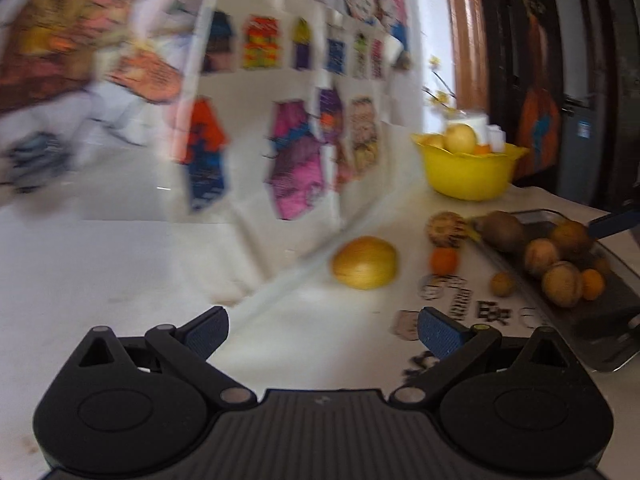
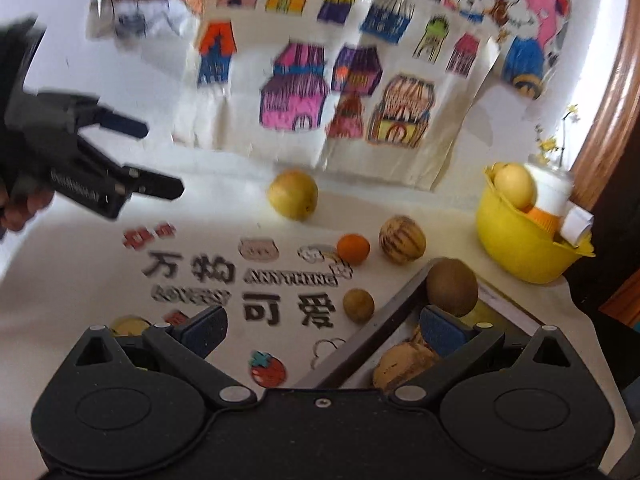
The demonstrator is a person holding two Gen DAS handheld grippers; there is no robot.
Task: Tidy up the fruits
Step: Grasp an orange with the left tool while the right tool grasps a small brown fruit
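Open tabletop (image 2: 80,264) left of the yellow pear (image 2: 293,195); tray (image 2: 372,332) and yellow bowl (image 2: 520,248) crowding the right.

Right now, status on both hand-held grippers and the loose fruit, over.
Left hand-held gripper open, empty. Right hand-held gripper open, empty, over tray edge. Yellow apple, small orange loose on table. Nothing blocking.

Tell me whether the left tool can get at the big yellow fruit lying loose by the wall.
Probably yes. The left tool is open and empty, and the big yellow fruit lies ahead of it on bare tabletop, apart from the small orange and the tray. Nothing stands between them.
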